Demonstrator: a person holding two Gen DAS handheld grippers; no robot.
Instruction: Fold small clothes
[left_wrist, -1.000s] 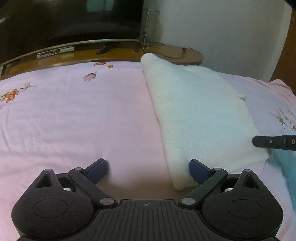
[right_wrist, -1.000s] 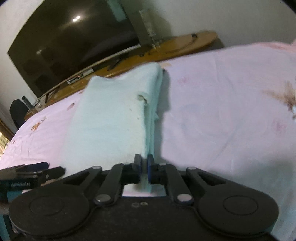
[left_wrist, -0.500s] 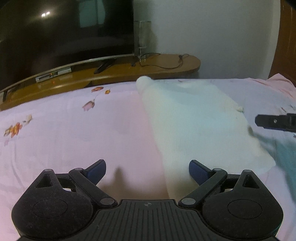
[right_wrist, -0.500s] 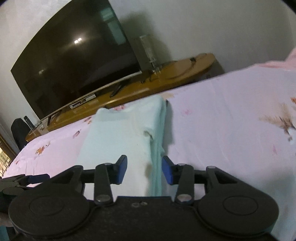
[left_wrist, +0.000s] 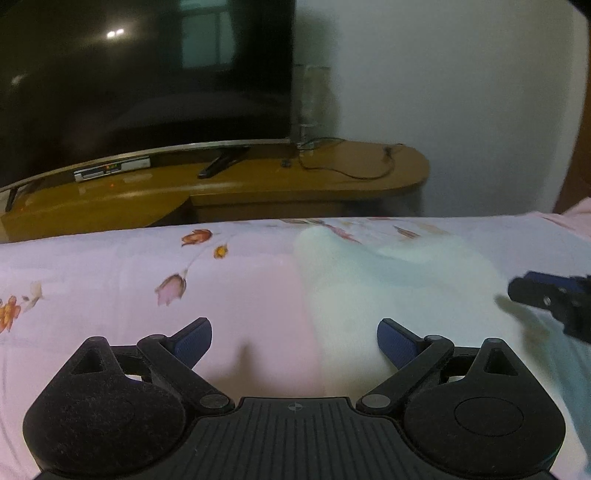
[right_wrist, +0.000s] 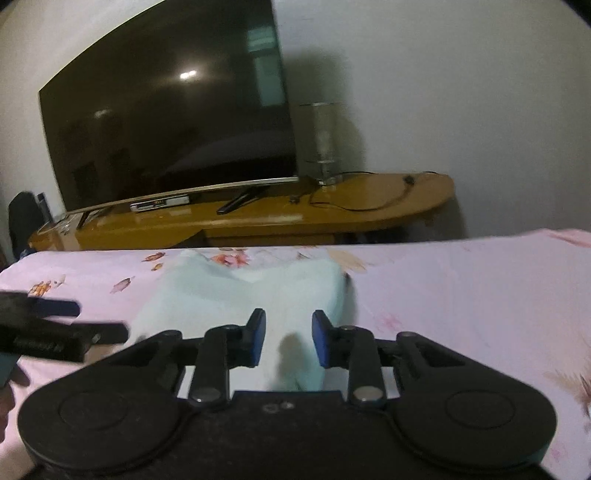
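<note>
Clearly both grippers stand with jaws apart and nothing between them. The left gripper (left_wrist: 294, 338) has its blue pads spread wide above the bed (left_wrist: 110, 295), its right pad over the near left edge of the garment (left_wrist: 388, 288). The right gripper (right_wrist: 288, 341) is parted less widely, its pads over the garment's (right_wrist: 258, 291) near right part. That pale, folded garment lies flat on the pink flowered sheet, running from near the grippers toward the bed's far edge; motion blur softens its outline, and its near end is hidden behind both gripper bodies, so the fold there is hard to make out. In the left wrist view the right gripper (left_wrist: 550, 299) enters from the right edge, cut off and blurred. In the right wrist view the left gripper (right_wrist: 51, 328) shows at the left edge, likewise cut off. Beyond the bed stands a wooden table (right_wrist: 332, 214) carrying a dark TV (right_wrist: 166, 122), a clear glass (right_wrist: 323, 140) and a cable (right_wrist: 369, 205).
</note>
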